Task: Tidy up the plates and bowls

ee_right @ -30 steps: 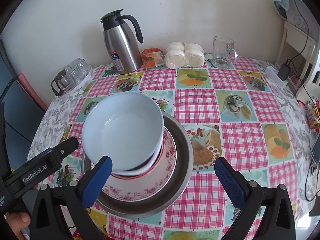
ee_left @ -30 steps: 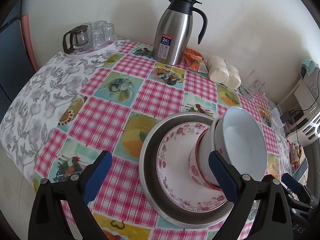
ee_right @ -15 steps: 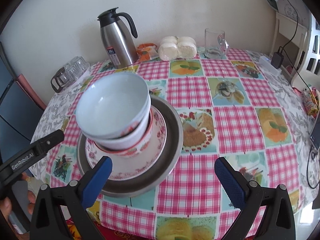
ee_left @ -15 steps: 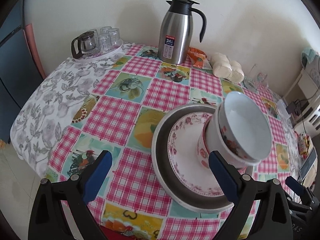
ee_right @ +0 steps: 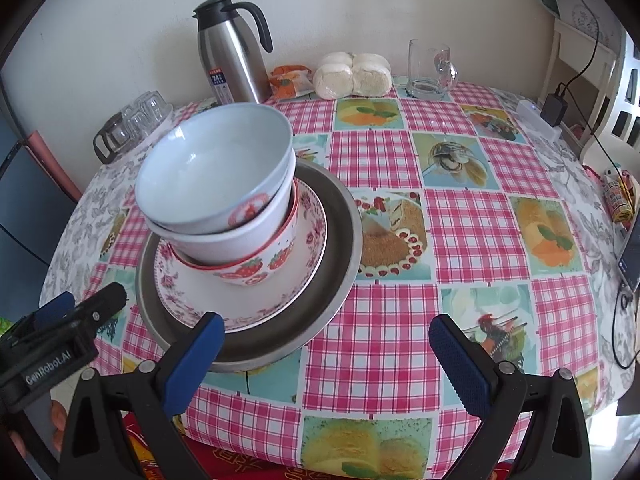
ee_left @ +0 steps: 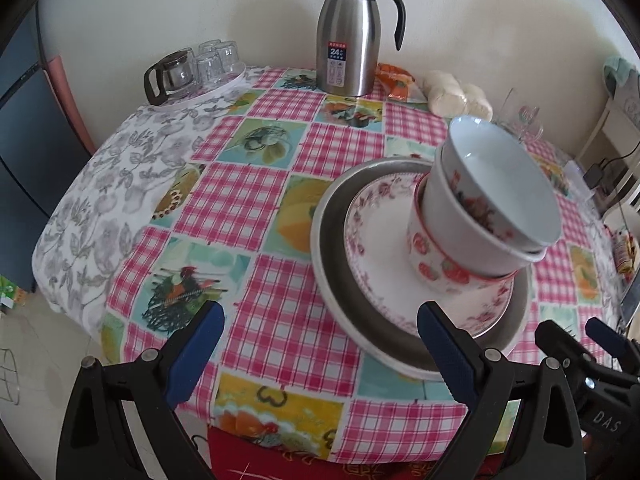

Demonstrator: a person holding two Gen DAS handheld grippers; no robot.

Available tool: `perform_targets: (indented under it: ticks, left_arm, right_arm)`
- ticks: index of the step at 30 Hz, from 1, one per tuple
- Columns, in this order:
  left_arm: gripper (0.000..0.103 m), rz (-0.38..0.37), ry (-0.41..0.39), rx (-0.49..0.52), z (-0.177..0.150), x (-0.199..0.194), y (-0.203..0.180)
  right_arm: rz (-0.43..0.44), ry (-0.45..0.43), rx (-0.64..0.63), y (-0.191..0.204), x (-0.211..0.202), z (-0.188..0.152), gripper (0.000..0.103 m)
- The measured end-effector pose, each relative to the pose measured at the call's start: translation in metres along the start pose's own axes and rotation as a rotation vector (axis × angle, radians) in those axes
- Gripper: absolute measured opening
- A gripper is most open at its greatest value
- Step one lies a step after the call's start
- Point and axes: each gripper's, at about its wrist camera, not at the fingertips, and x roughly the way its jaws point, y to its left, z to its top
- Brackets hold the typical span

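A stack of three nested bowls [ee_left: 480, 216] [ee_right: 224, 200], white ones on a strawberry-patterned one, stands on a floral plate [ee_left: 372, 240] [ee_right: 304, 240]. The plate lies in a wide metal dish [ee_left: 332, 264] [ee_right: 340, 240] on the checked tablecloth. My left gripper [ee_left: 320, 344] is open and empty, near the table's front edge, left of the stack. My right gripper [ee_right: 326, 352] is open and empty, in front of the dish and slightly to its right. Each gripper shows at the edge of the other's view.
A steel thermos jug [ee_left: 352, 36] [ee_right: 236, 52] stands at the back by the wall. A tray of glasses with a small glass pot [ee_left: 188, 72] is at back left. An orange snack packet [ee_right: 290, 80], wrapped buns [ee_right: 352, 76] and a glass mug [ee_right: 430, 68] are at the back right.
Both grippers have drawn back from the stack towards the table's front edge, so more of the table shows. The stack has stayed in place.
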Motion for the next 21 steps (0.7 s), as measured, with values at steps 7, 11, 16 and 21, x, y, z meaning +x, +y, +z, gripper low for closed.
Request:
perform_targets:
  ticks: [7, 11, 16, 21]
  left_arm:
    - [0.097, 0.015, 0.067, 0.005, -0.008, 0.011, 0.001]
    - [0.097, 0.02, 0.092, -0.002, -0.01, 0.015, 0.003]
    - [0.097, 0.023, 0.115, 0.004, -0.012, 0.021, 0.001]
    - [0.097, 0.024, 0.153, 0.017, -0.013, 0.03, -0.001]
  right_arm:
    - [-0.03, 0.034, 0.005, -0.002, 0.011, -0.004, 0.103]
    - [-0.037, 0.044, 0.004, -0.002, 0.013, -0.006, 0.103]
    - [-0.045, 0.06, 0.002, -0.002, 0.016, -0.007, 0.103]
    - [-0.054, 0.077, 0.011, -0.004, 0.02, -0.008, 0.103]
